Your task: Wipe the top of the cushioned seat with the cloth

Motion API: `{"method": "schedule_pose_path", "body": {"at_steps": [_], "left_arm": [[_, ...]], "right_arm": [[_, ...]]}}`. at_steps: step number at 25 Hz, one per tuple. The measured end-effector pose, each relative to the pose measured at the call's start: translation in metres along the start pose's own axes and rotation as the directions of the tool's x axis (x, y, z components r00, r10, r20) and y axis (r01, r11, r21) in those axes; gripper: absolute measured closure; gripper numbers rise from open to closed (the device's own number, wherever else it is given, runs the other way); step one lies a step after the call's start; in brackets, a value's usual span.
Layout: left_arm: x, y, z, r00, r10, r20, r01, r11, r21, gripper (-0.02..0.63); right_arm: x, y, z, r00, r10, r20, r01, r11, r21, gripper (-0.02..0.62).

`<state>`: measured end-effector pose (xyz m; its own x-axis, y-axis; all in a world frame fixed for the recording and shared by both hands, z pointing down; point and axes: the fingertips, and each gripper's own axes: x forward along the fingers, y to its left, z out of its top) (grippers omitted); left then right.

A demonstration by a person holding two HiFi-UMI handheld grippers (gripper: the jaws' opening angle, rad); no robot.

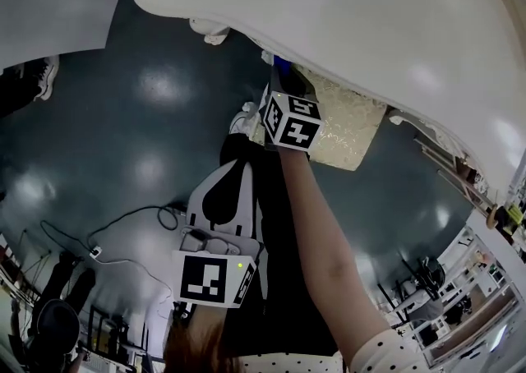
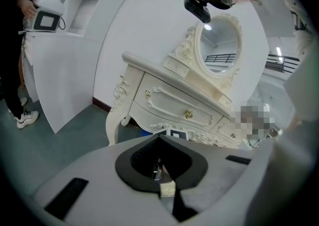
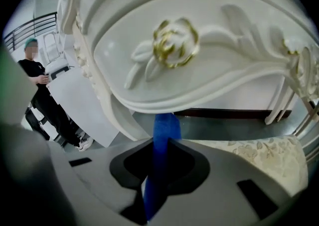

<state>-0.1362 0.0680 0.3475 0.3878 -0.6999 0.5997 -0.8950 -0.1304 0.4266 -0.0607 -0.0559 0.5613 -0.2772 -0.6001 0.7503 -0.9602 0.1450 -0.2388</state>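
The cushioned seat has a cream floral top and stands half under the white dressing table. My right gripper hovers at the seat's left edge, shut on a blue cloth. In the right gripper view the cloth sticks up as a narrow strip between the closed jaws of the right gripper, just below the table's carved rose apron, and the seat lies low to the right. My left gripper hangs nearer to me over the floor. The left gripper is shut and holds nothing.
The dressing table with its oval mirror faces the left gripper, and a curved white panel stands to its left. Cables lie on the dark floor. A person stands off to the left, and another person's shoe shows nearby.
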Motion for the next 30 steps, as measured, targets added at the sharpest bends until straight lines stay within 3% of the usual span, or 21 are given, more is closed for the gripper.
{"method": "schedule_pose_path", "body": {"at_steps": [7, 15, 23, 30], "left_arm": [[0.006, -0.04, -0.002, 0.998, -0.058, -0.008, 0.058, 0.997, 0.052, 0.607], [0.01, -0.104, -0.008, 0.989, -0.143, -0.023, 0.145, 0.983, 0.114, 0.607], [0.016, -0.142, -0.022, 0.985, -0.167, -0.053, 0.173, 0.972, 0.157, 0.607], [0.023, -0.165, -0.034, 0.982, -0.171, -0.077, 0.183, 0.967, 0.179, 0.607]], "right_arm": [[-0.054, -0.045, -0.006, 0.998, -0.029, 0.05, 0.025, 0.997, 0.069, 0.532], [-0.132, -0.119, -0.03, 0.987, -0.138, 0.088, 0.119, 0.974, 0.193, 0.532], [-0.195, -0.219, -0.056, 0.951, -0.294, 0.094, 0.266, 0.935, 0.235, 0.532], [-0.209, -0.292, -0.079, 0.917, -0.396, 0.041, 0.374, 0.891, 0.256, 0.532]]}}
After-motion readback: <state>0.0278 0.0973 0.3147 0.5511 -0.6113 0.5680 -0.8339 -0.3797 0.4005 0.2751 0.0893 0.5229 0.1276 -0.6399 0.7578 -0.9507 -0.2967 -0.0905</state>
